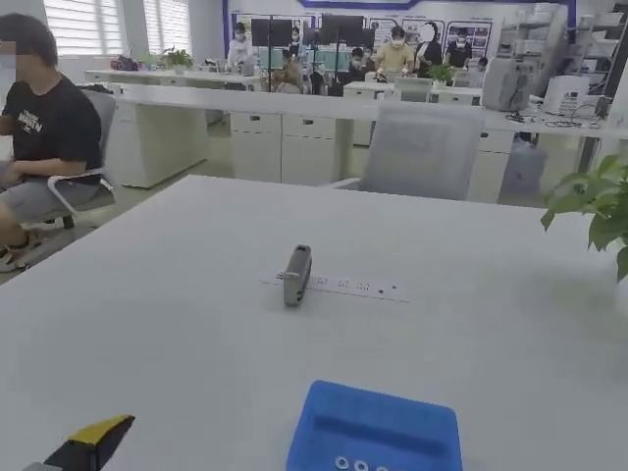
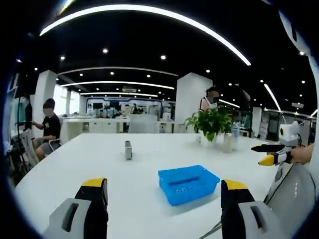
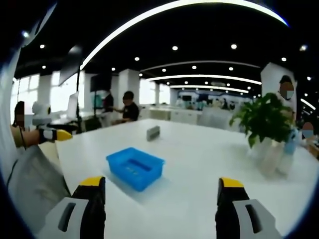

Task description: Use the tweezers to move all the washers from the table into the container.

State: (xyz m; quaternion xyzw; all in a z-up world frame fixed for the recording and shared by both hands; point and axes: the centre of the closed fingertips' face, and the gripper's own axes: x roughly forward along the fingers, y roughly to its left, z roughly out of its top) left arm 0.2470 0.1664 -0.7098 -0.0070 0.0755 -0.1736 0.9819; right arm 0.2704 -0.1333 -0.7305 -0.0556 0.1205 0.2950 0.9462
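Note:
A blue container (image 1: 375, 432) sits on the white table (image 1: 196, 324) near its front edge, with a few small washers (image 1: 351, 464) lying inside. A yellow-and-black tip of my left gripper (image 1: 90, 446) pokes in at the bottom left of the head view, well left of the container. In the left gripper view the left gripper (image 2: 164, 184) is open and holds nothing, with the container (image 2: 188, 184) ahead. The right gripper (image 2: 266, 154) hovers at the far right. My right gripper (image 3: 161, 181) is open too, its jaws wide apart, with the container (image 3: 134, 168) ahead to the left.
A small grey device (image 1: 296, 274) stands on a white power strip (image 1: 353, 286) at mid-table. A potted plant (image 1: 594, 201) is at the right edge. A grey chair (image 1: 422, 147) stands behind the table. A person (image 1: 39, 137) sits at the left.

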